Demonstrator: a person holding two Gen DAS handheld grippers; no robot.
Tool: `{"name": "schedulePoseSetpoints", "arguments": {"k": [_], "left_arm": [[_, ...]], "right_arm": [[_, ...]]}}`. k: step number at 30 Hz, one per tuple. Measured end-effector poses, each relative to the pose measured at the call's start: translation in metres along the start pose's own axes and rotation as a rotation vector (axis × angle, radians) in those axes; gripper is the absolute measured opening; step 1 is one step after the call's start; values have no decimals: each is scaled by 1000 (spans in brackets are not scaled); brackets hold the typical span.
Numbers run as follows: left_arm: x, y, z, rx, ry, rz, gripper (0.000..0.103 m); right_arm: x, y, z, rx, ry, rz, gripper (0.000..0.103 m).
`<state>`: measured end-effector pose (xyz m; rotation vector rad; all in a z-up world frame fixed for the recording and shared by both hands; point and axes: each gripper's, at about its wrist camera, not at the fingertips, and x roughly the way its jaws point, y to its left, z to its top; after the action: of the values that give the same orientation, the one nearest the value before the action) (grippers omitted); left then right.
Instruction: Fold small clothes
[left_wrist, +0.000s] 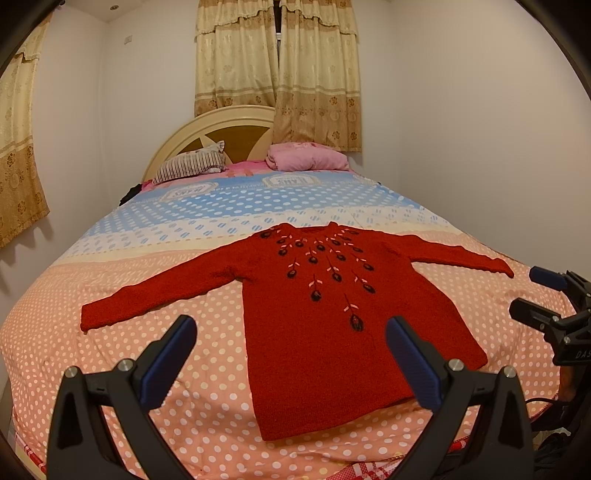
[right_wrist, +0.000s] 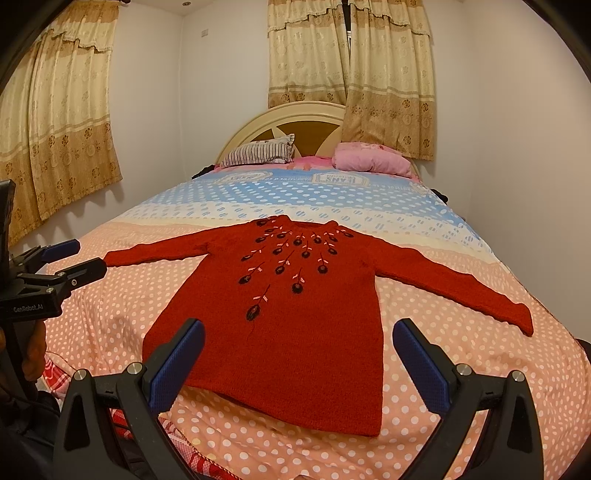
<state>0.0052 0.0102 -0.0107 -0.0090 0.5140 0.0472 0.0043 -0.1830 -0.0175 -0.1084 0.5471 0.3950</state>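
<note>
A small red knitted sweater (left_wrist: 314, 314) with dark embroidered flowers lies flat, face up, on the bed, both sleeves spread out; it also shows in the right wrist view (right_wrist: 295, 321). My left gripper (left_wrist: 291, 332) is open and empty, held above the bed near the sweater's hem. My right gripper (right_wrist: 299, 336) is open and empty, also near the hem. In the left wrist view the right gripper (left_wrist: 532, 291) shows at the right edge. In the right wrist view the left gripper (right_wrist: 79, 254) shows at the left, near the sleeve's cuff.
The bed (left_wrist: 110, 350) has a pink and blue dotted cover. A striped pillow (left_wrist: 192, 164) and a pink pillow (left_wrist: 310, 157) lie by the headboard (left_wrist: 221, 122). Curtains (left_wrist: 280, 70) hang behind. Walls stand close on both sides.
</note>
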Motion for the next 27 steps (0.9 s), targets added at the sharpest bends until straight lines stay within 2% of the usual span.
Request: {"name": "schedulePoseSetpoints", "arguments": {"k": [21, 27], "left_arm": [[6, 1, -4, 6, 18, 2, 103], [19, 2, -4, 17, 38, 15, 103]], "right_arm": [[10, -6, -1, 6, 29, 0, 102], [22, -16, -4, 5, 48, -29, 102]]}}
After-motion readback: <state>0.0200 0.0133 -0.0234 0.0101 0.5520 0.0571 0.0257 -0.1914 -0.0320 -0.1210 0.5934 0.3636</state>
